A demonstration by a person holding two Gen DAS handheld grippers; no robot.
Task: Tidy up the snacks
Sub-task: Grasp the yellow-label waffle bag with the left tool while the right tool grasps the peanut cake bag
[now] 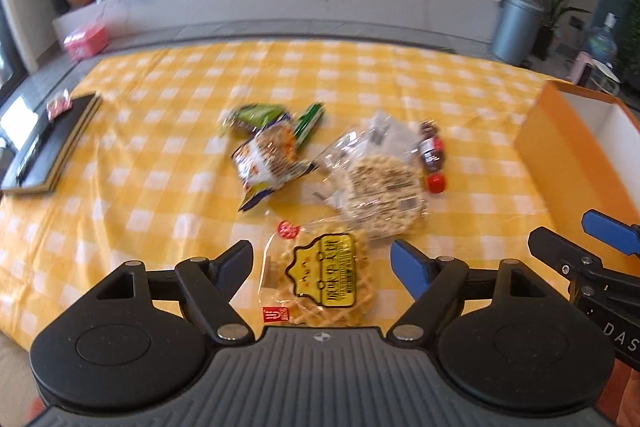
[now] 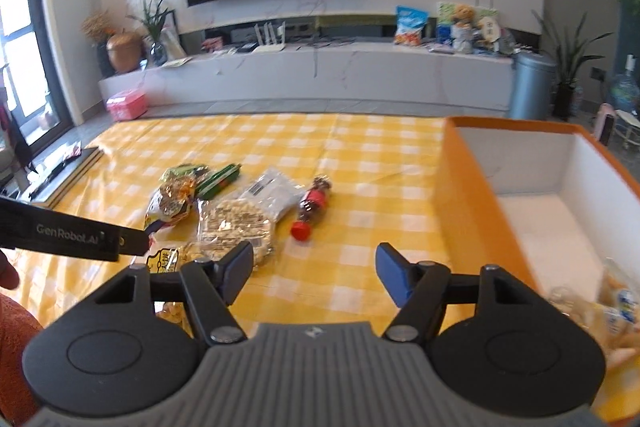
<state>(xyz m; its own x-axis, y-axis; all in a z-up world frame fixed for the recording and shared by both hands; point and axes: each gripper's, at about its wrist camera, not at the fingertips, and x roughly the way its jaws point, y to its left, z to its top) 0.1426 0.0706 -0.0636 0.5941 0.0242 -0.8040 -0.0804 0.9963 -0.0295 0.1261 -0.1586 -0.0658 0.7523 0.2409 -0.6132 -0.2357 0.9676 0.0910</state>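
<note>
Snacks lie on the yellow checked cloth (image 1: 160,163). My left gripper (image 1: 322,263) is open, its fingers on either side of a clear bag of yellow twisted crackers (image 1: 320,279), above it. Beyond lie a round cracker pack (image 1: 380,187), a small cola bottle (image 1: 432,155), a chips bag (image 1: 272,155) and green packets (image 1: 260,115). My right gripper (image 2: 314,273) is open and empty, hovering over bare cloth left of the orange box (image 2: 472,195). A snack bag (image 2: 612,311) lies inside the box. The bottle (image 2: 314,209) and the cracker pack (image 2: 236,223) lie ahead.
A dark flat board (image 1: 48,147) lies at the cloth's left edge. The orange box (image 1: 560,155) stands at the right. Beyond the cloth are a white TV bench (image 2: 320,75), a pink box (image 2: 126,105) and a grey bin (image 2: 532,85).
</note>
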